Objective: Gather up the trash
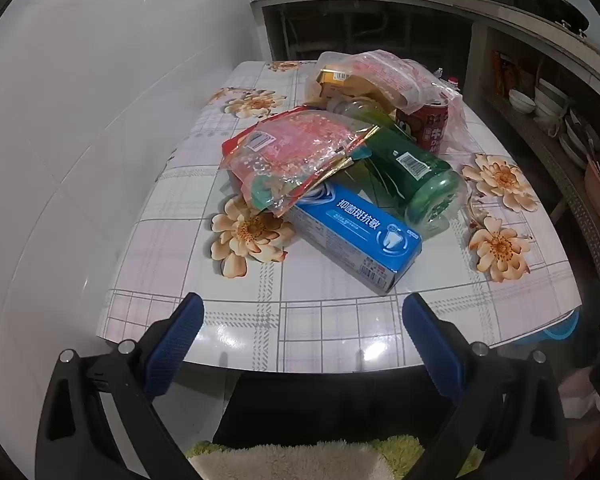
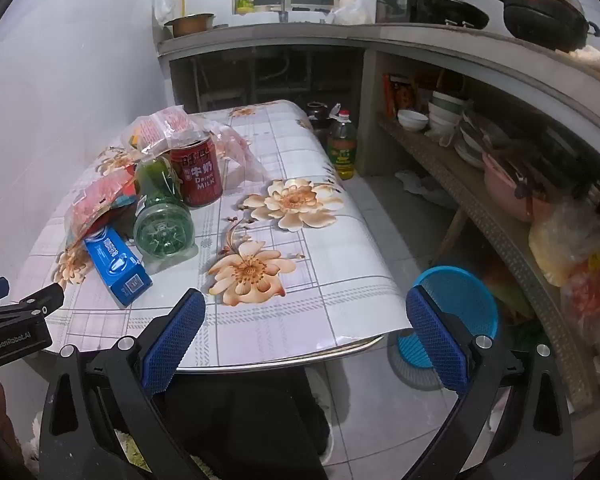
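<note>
The trash lies in one heap on the table (image 1: 332, 320), toward its far left part as the right wrist view shows it. Nearest the grippers is a blue toothpaste box (image 1: 356, 236), lying flat with one end pointing at the table's near edge. Its far end is tucked under a crinkled red snack bag (image 1: 296, 152). Just beside the box lies a green plastic bottle (image 1: 412, 168) on its side, its base turned outward. Behind the bottle stands a red milk can (image 2: 196, 172), upright, and over and behind that sits a loose clear plastic bag (image 1: 380, 76) with a yellow packet inside.

Both grippers hover short of the table's near edge, tilted downward. The left gripper (image 1: 302, 320) has its jaws spread wide with nothing between them; the right gripper (image 2: 306, 316) is just as wide and just as empty. Neither touches any piece of the heap.

On the floor past the table's right corner is a round blue basket (image 2: 460, 300), which looks like the likely place for the trash, though that is a guess.

Collecting seems not yet begun; this is the approach. The next move calls for reaching forward over the edge, most easily to the toothpaste box, and setting the jaws across its narrow sides before closing.
</note>
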{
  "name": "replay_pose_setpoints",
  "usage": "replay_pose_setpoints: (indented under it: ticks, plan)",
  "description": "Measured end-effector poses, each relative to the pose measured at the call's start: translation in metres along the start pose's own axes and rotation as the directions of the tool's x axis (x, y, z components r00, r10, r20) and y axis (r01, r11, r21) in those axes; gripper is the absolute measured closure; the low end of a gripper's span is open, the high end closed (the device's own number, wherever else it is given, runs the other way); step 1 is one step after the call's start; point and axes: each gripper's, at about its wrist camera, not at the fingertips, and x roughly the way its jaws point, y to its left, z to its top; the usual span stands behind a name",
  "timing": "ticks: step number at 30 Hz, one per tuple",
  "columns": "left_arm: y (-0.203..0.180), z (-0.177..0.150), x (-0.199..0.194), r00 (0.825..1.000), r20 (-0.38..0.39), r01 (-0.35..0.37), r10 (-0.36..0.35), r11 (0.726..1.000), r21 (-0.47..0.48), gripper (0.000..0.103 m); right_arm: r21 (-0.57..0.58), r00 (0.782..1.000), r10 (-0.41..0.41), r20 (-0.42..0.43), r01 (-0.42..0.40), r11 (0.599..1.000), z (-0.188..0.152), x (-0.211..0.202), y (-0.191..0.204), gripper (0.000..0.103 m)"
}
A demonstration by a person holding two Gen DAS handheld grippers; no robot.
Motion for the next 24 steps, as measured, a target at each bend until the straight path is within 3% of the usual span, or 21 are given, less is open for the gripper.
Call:
replay_pose_setpoints:
  ticks: [24]
  plan:
    - [-0.0003,-0.0001,-0.0001,1.0,0.002,-0.008,0.008,1.0,0.003,0.006,0.002,1.0,0.003,0.004,-0.003,1.0,0.0007,-0.0054,-0.0008,0.007]
